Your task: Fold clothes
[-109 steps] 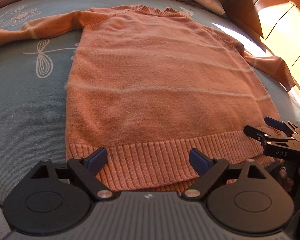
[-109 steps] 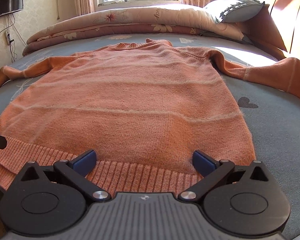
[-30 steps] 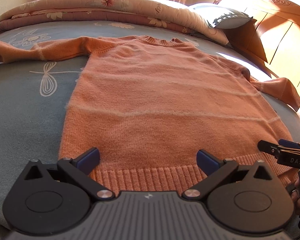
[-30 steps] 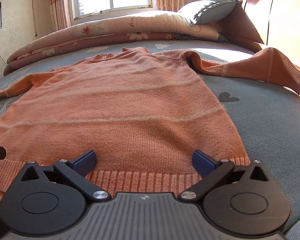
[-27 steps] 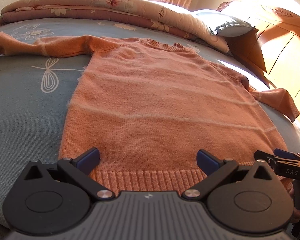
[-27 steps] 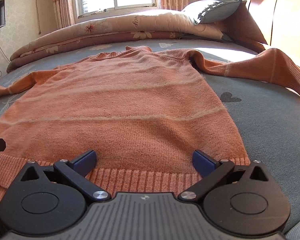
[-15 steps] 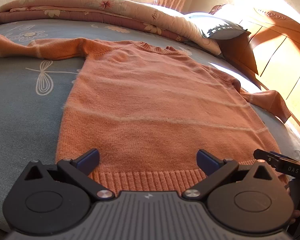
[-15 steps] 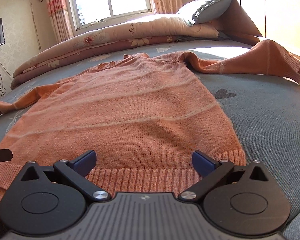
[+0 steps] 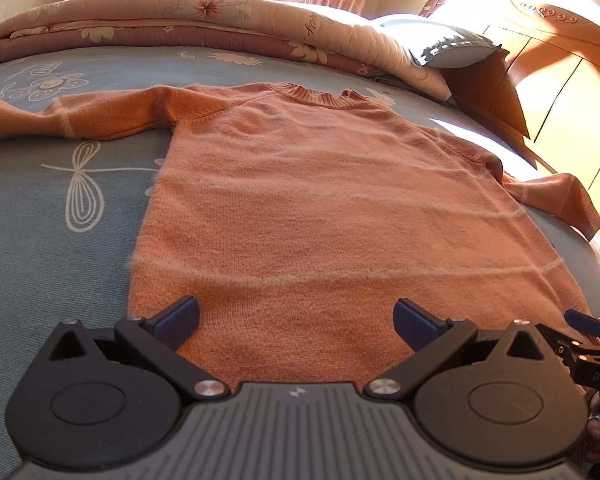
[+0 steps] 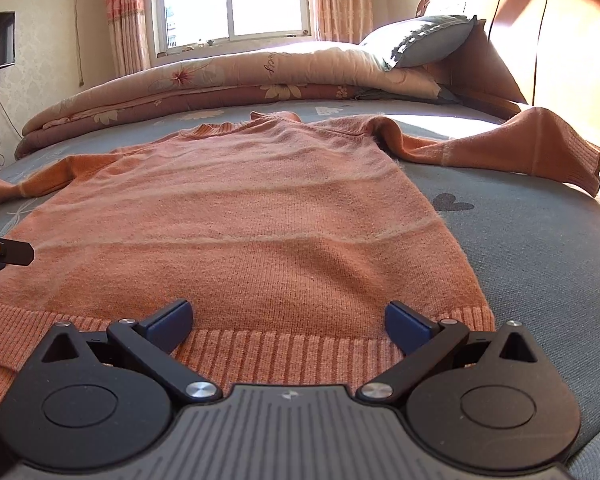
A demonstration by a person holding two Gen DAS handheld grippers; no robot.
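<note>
**Now flat on the bed: orange sweater, both grippers wide open at its hem**

Seen from the left wrist, the left gripper (image 9: 296, 316) hangs over the near part of the orange sweater (image 9: 320, 200) with its blue-padded fingers (image 9: 178, 316) spread wide and nothing between them; the sweater lies flat on the blue bedsheet (image 9: 40, 240), neck toward the far edge of the bed, hem toward the near edge; one sleeve (image 9: 68, 118) runs out toward the bed's left edge, crossing a white dragonfly print, and the other sleeve (image 9: 556, 196) lies crumpled at the right edge by the wooden headboard (image 9: 560, 80); a folded floral quilt (image 9: 204, 20) and a grey pillow (image 9: 452, 46) sit along the far edge; at the lower right the right gripper (image 9: 580, 330) shows just beside the hem's right corner, its jaws apart, with a bit of a hand (image 9: 598, 440) below it.

Seen from the right wrist, the right gripper (image 10: 288, 320) is likewise fully open and holds nothing; its fingers frame the ribbed hem (image 10: 284, 354), which lies just under them near the bed's near edge; whether the pads touch the knit cannot be told; the right sleeve (image 10: 500, 152) is humped up toward the right edge, its cuff raised off the sheet; a tip of the left gripper (image 10: 4, 254) pokes in at the left over the sweater's side.
</note>
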